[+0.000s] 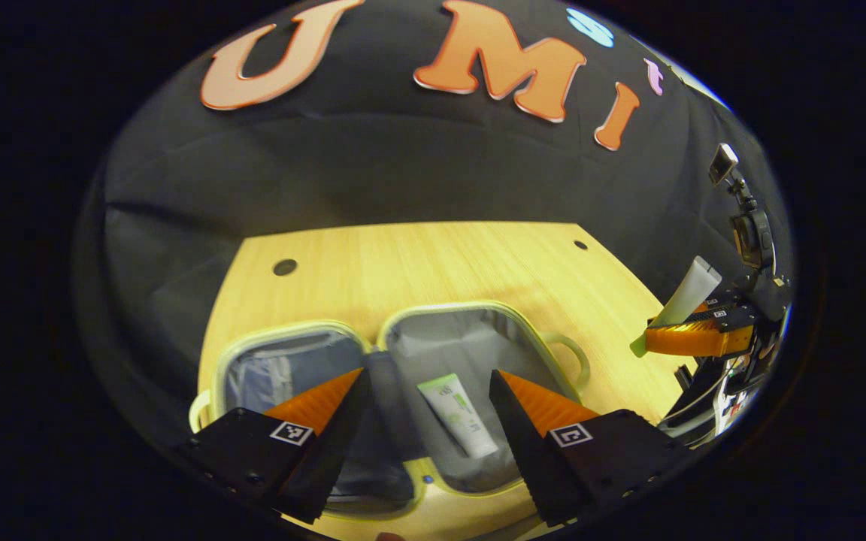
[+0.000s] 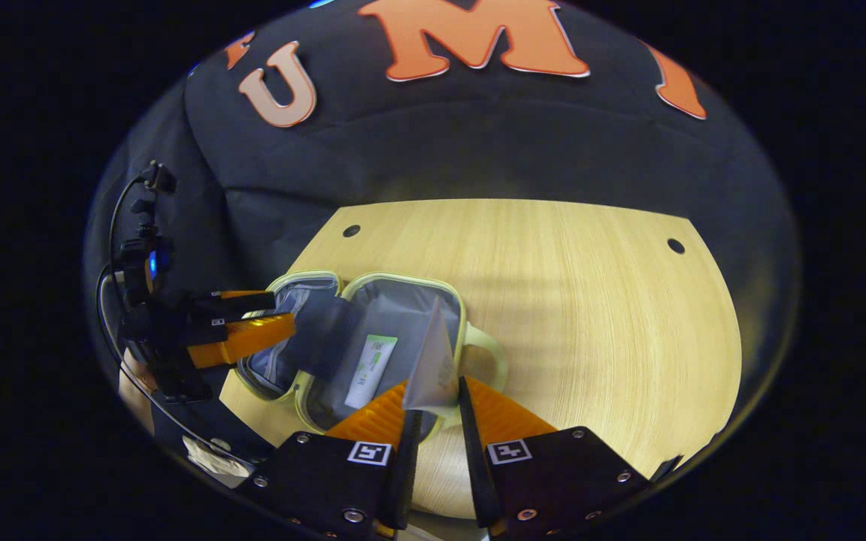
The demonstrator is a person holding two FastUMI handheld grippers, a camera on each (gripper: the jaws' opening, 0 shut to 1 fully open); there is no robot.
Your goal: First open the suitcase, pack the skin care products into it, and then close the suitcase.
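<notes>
Pale-green zip suitcase [image 1: 403, 330] with grey lining lies open on our wooden table [image 1: 440, 255], one white-and-green tube [image 1: 457, 415] packed at its 6 o'clock; right gripper [image 2: 433, 409] pinches a second white tube [image 2: 433, 361] overhead, left gripper [image 1: 427, 406] spread, closing pending.

We see a suitcase [image 1: 403, 330] with a pale green rim and grey lining, a white tube [image 1: 457, 414] with green print inside it, a second tube [image 2: 433, 361] white-grey, and a table [image 2: 576, 300] of light yellow wood grain.
</notes>
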